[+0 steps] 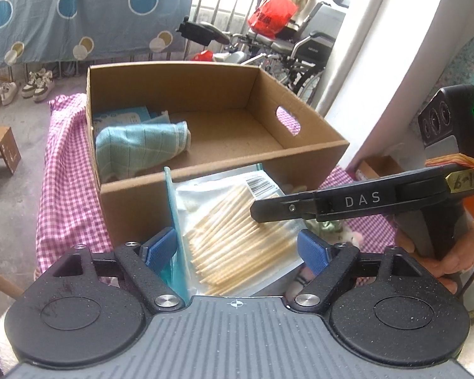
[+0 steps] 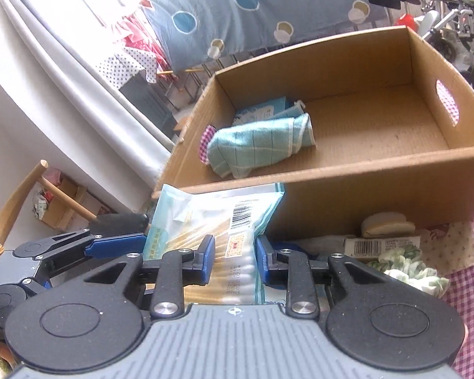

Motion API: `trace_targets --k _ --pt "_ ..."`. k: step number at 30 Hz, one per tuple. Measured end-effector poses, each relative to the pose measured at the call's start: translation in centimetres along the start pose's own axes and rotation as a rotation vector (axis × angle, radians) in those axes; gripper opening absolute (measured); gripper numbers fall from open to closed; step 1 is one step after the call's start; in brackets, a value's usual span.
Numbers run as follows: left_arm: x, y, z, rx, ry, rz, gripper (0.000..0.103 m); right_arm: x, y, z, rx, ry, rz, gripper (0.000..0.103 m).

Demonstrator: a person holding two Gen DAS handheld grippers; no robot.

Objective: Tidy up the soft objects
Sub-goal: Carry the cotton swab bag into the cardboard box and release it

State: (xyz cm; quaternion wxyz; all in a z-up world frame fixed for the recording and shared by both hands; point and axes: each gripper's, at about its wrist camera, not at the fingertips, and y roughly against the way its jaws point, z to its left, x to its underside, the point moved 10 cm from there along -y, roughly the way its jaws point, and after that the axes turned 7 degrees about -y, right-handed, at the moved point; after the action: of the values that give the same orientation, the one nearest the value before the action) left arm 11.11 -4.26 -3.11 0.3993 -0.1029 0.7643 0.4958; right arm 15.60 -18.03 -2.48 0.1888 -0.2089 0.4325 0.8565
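Note:
A clear bag of cotton swabs (image 1: pixel 233 240) (image 2: pixel 211 221) hangs in front of the cardboard box (image 1: pixel 224 173) (image 2: pixel 379 170). My left gripper (image 1: pixel 237 249) spans the bag's width with both blue pads against its edges; the left edge is bent up. Its blue finger (image 2: pixel 117 246) shows beside the bag in the right wrist view. My right gripper (image 2: pixel 233 260) is shut on the bag's near end, and its black finger (image 1: pixel 331 205) crosses over the bag from the right. In the box lie a light blue towel (image 1: pixel 139 148) (image 2: pixel 259 145) and a blue packet (image 1: pixel 123 117).
The box stands on a pink checked cloth (image 1: pixel 69 189). Before the box lie a green-white scrunchie (image 2: pixel 407 271), a small barcoded carton (image 2: pixel 382 244) and a round pad (image 2: pixel 385 222). The box's right half is bare. A person's hand (image 1: pixel 452 259) grips the right handle. A wheelchair (image 1: pixel 300 47) stands behind.

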Motion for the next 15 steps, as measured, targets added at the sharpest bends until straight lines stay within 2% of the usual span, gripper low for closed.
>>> trace_targets --k 4,8,12,15 --pt "-3.2 2.2 -0.2 -0.035 -0.035 -0.079 0.084 -3.1 2.1 1.7 -0.053 0.032 -0.102 0.028" --pt "-6.8 3.4 0.4 -0.039 -0.041 -0.153 0.084 -6.5 2.3 2.3 -0.089 0.042 -0.164 0.028" --pt "-9.7 2.3 1.6 -0.028 -0.036 -0.164 0.085 -9.7 0.5 1.8 -0.102 0.03 -0.152 0.028" --pt "-10.8 0.0 3.1 -0.052 -0.027 -0.128 0.085 -11.2 -2.1 0.5 -0.101 0.0 -0.089 0.028"
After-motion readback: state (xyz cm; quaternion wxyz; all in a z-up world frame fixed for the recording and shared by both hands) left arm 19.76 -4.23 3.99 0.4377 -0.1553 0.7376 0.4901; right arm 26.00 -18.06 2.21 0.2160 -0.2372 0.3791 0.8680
